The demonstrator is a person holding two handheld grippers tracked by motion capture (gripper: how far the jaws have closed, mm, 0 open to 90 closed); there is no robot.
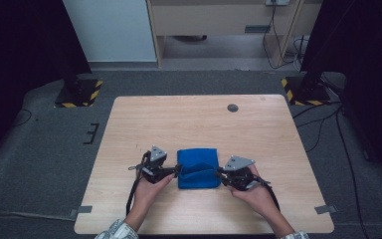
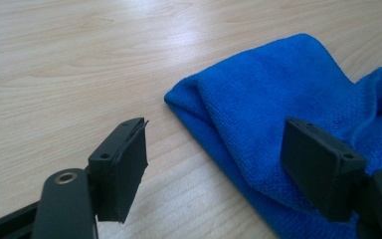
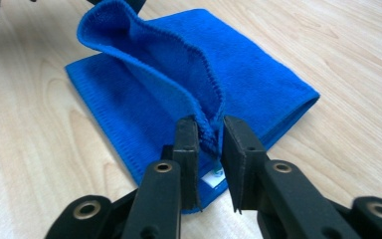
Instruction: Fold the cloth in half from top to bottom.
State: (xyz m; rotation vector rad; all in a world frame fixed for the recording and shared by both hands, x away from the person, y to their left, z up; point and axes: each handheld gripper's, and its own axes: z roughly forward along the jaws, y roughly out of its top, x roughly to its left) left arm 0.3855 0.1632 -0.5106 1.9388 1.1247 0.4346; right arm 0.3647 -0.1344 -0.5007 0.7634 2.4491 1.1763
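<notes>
Two grippers flank the folded blue microfibre cloth (image 1: 198, 168) lying on the wooden table (image 1: 258, 129). Left gripper (image 2: 214, 164) gapes wide; right gripper (image 3: 210, 149) loosely straddles the raised hem. Soft, light, floppy: pinch the stitched edge.

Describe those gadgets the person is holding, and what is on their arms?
Each hand holds a black gripper, left and right, with two flat, blocky black jaws, round metal-ringed pivots and a grey three-cornered plate on top. A black cable trails back from the left one. The sleeves look light and checked.
</notes>
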